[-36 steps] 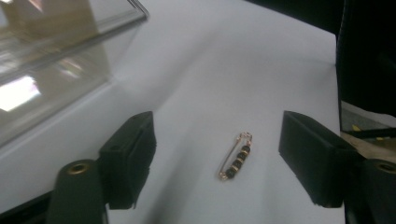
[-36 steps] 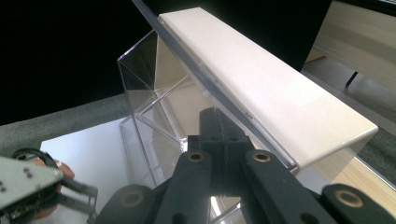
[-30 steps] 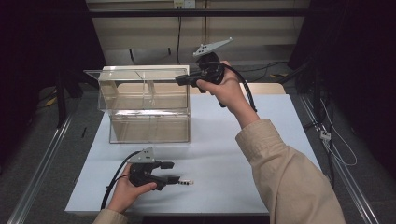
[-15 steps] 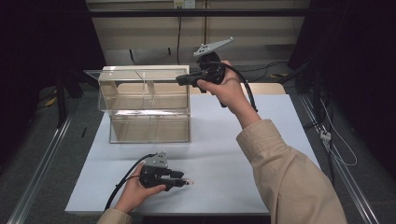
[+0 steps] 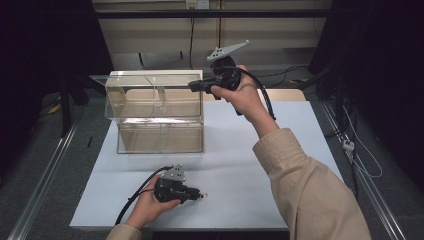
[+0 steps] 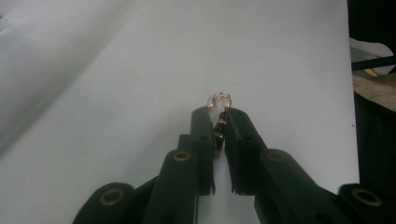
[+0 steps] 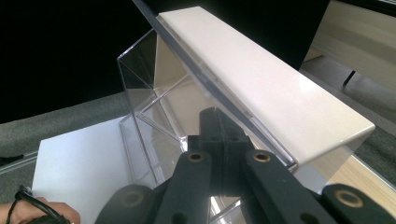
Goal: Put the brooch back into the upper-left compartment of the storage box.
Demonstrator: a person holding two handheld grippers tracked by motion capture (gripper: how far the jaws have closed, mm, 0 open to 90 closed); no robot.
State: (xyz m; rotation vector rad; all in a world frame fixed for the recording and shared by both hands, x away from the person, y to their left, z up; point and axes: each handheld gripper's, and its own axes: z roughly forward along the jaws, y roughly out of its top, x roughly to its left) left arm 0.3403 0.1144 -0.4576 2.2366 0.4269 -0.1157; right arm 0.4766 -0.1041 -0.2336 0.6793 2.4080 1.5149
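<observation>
Left gripper [image 5: 200,194]: low over the near part of the white table [image 5: 280,165], held in my left hand [image 5: 150,205], pointing to the right in the high view.
Left jaws: they have just been closing, and now they pinch a small piece of jewellery between their tips, with only a thin gap left.
Jewellery [image 6: 220,116]: a little copper-coloured ring with dark and gold beads strung below it; the ring pokes out past the jaw tips, the beads sit between the pads. In the high view it is a tiny glint [image 5: 204,195] at the tip of the gripper, just above the table top. Whether it still touches the table I cannot tell.
Right gripper [image 5: 192,86]: raised at the far side, in my right hand [image 5: 240,92], pointing left at the upper right corner of the clear box.
Right jaws: fully together, clamped on the edge of the box's lid [image 7: 219,88]; the clear plate passes just over the tips in the right gripper view.
Clear box [image 5: 160,135]: stands on the far left part of the table, with inner dividers and a cream-coloured back panel [image 7: 271,88]; its lid is lifted to about level.
Spacing: the two grippers are well apart, the left near me, the right at the box.
</observation>
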